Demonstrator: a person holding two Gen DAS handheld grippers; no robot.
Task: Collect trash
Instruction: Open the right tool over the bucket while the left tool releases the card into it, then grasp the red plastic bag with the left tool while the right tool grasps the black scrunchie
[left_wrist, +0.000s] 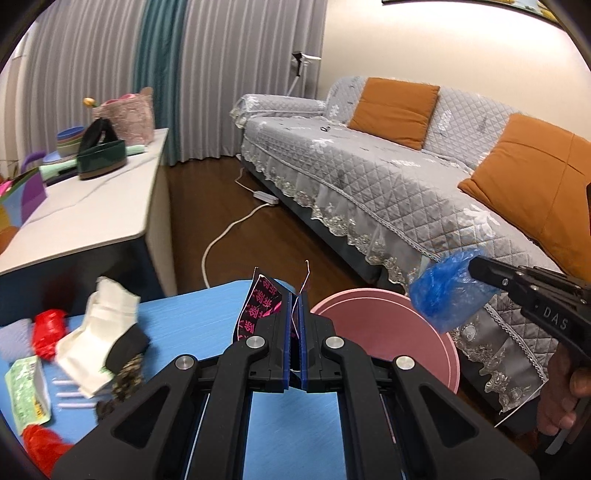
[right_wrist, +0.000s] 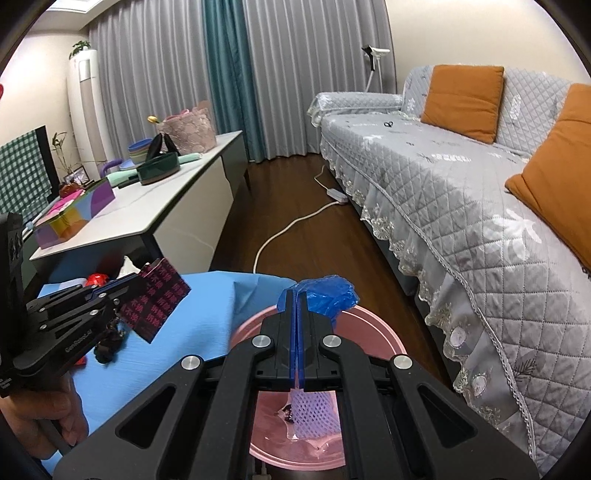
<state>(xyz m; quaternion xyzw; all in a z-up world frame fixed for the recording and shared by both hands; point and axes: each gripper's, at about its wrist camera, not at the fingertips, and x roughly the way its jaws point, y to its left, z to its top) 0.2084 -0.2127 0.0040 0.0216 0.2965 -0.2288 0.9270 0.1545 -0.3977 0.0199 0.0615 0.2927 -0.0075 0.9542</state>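
the right gripper (right_wrist: 297, 295) is pinching a blue plastic bag (right_wrist: 325, 293) over the pink bin (right_wrist: 388, 334); the left gripper (right_wrist: 110, 291) is gripping a black wrapper (right_wrist: 160, 299).

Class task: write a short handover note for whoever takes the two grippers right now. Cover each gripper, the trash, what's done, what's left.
Left gripper: shut on black-and-pink wrapper, above the blue table.
Right gripper: shut on blue plastic bag, over the pink bin.
Done: purple foam net lies in the bin.
Left: drop both pieces in, then clear the table: red plastic, white paper bag, green packet.
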